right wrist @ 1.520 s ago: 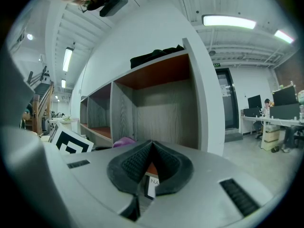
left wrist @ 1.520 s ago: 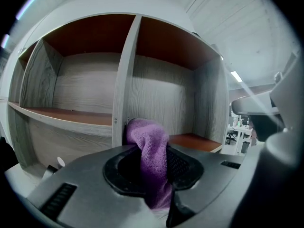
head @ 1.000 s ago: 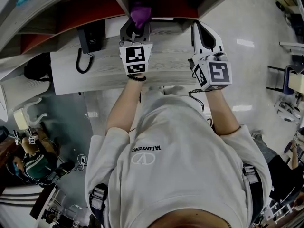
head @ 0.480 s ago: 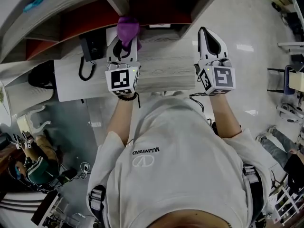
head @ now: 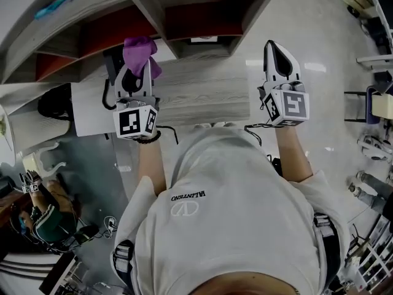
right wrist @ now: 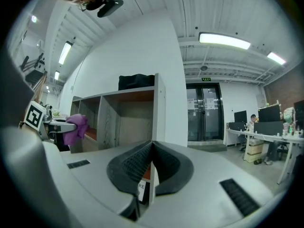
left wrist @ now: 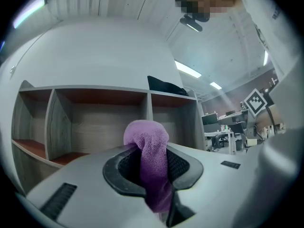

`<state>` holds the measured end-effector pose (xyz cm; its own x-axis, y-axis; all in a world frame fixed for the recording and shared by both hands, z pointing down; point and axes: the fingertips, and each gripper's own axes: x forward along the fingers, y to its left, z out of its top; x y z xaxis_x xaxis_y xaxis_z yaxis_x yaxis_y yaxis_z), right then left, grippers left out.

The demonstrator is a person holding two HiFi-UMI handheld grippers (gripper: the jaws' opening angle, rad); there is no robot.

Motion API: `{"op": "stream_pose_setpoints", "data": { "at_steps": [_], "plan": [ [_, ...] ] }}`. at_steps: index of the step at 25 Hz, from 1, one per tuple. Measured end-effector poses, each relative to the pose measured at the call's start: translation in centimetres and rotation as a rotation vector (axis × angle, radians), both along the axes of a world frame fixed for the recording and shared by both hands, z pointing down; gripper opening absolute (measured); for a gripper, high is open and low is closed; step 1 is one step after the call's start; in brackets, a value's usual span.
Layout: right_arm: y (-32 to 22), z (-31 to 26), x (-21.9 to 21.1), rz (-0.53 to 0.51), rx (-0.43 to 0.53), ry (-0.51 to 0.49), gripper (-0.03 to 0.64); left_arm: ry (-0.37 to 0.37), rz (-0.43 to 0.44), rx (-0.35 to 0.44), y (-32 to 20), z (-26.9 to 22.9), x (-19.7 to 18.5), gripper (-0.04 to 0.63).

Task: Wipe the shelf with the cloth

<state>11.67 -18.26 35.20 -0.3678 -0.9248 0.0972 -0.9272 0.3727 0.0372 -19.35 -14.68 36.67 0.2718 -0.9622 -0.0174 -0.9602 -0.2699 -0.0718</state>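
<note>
A purple cloth (head: 140, 52) is pinched in my left gripper (head: 136, 72), which is shut on it and held in front of the wooden shelf (head: 153, 8). In the left gripper view the cloth (left wrist: 151, 161) bulges up between the jaws and hangs down, with the shelf's open compartments (left wrist: 102, 120) straight ahead. My right gripper (head: 279, 57) is at the right, past the shelf's right end, shut with nothing in it. The right gripper view shows its pads (right wrist: 151, 167) pressed together, the shelf's end panel (right wrist: 161, 113) ahead, and the cloth (right wrist: 76, 127) far left.
A grey wood-grain desk top (head: 196, 91) lies below the shelf. A black phone with a coiled cord (head: 113, 72) stands at the desk's left. A black bag (right wrist: 136, 81) sits on top of the shelf. Glass doors (right wrist: 205, 113) and office desks lie to the right.
My left gripper has moved left and slightly toward me with the cloth, out of the middle compartment to the front of the left one. The right gripper has shifted a little right.
</note>
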Motion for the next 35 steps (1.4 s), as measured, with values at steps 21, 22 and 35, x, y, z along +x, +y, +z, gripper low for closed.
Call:
{"op": "stream_pose_setpoints", "data": {
  "at_steps": [21,22,35],
  "plan": [
    [0.1,-1.4,2.0,0.02,0.021,0.015,-0.003,0.012,-0.112,0.058,0.8,-2.4,-5.1,0.091],
    [0.0,-1.4,1.9,0.022,0.021,0.014,-0.003,0.011,-0.112,0.055,0.7,-2.3,-5.2,0.091],
    [0.4,-1.7,2.1,0.022,0.027,0.045,-0.003,0.019,-0.117,0.047,0.6,-2.0,-5.3,0.091]
  ]
}}
